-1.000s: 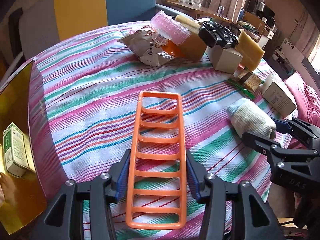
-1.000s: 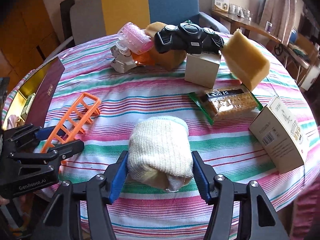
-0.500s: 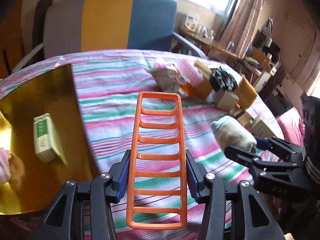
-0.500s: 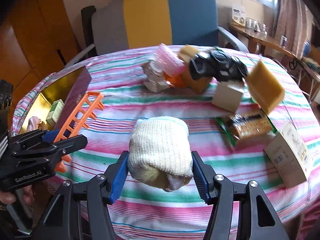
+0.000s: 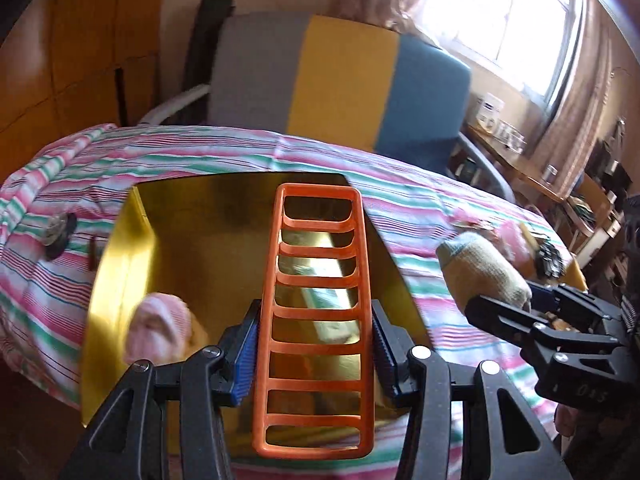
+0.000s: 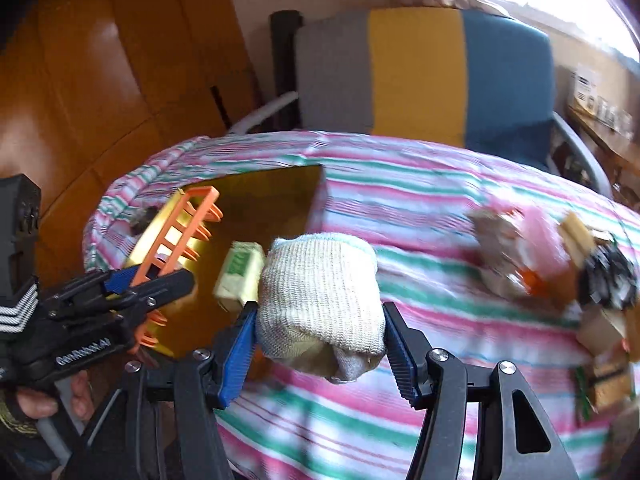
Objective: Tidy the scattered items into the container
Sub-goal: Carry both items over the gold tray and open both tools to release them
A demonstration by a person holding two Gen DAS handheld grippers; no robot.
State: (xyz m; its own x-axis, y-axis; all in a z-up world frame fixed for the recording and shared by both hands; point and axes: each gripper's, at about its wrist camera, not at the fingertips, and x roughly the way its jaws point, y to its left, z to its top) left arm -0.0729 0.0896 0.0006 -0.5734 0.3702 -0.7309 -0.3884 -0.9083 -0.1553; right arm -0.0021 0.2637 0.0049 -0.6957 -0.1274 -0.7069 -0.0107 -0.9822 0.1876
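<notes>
The left gripper (image 5: 314, 354) was closed narrowly on an orange rack (image 5: 316, 312), its blue pads pressing both long sides near the rack's lower half. The rack's long axis ran straight ahead along the gripper fingers, its far end reaching out over the gold container (image 5: 192, 248). In the right wrist view the same rack (image 6: 176, 236) appeared tilted, clear of the container floor.

The right gripper (image 6: 320, 346) was partly closed on a rolled white sock (image 6: 320, 292), pads touching both flanks. The roll pointed forward and up, one end hanging loose below the pads. It sat near the container's right edge, above the striped cloth on the desk (image 6: 420, 200).

The container (image 6: 276, 200) lay on the desk's left part, with open floor in its middle. A small green-and-white box (image 6: 240, 276) and a pink item (image 5: 160, 326), blurred, lay inside. The remaining clutter (image 6: 552, 256) was well apart at the desk's right side, too blurred to identify. A striped chair (image 6: 420, 76) stood behind the desk.
</notes>
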